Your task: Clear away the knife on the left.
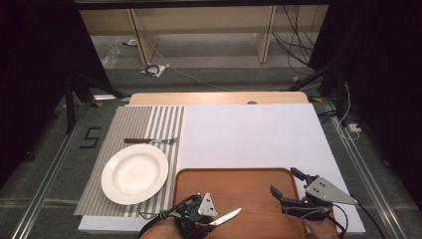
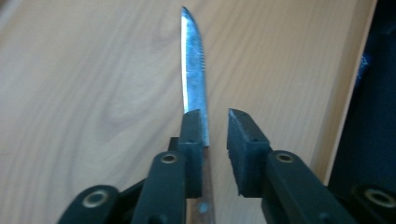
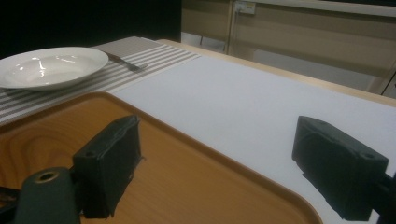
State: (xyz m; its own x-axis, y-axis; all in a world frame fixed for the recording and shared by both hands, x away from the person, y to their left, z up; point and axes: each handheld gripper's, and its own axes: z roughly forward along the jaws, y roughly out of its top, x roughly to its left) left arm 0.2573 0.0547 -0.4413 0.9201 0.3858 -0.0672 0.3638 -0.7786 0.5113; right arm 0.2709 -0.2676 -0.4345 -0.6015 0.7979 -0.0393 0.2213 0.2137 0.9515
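High view, left to right: the plate (image 1: pixel 135 174) sits on the striped mat (image 1: pixel 149 119) by the table's left edge, a fork (image 1: pixel 151 141) beyond it. At the tray's (image 1: pixel 259 181) near-left corner the left gripper (image 1: pixel 211 219) carries a knife (image 1: pixel 225 218), its jaws clamped on the handle. The right gripper (image 1: pixel 288 186) hovers over the tray's right edge, jaws apart, holding nothing. Likely next: laying the knife beside the plate, blade kept level

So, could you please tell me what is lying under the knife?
The wooden tray lies under the knife. The left gripper covers the knife's handle end and the tray beneath.
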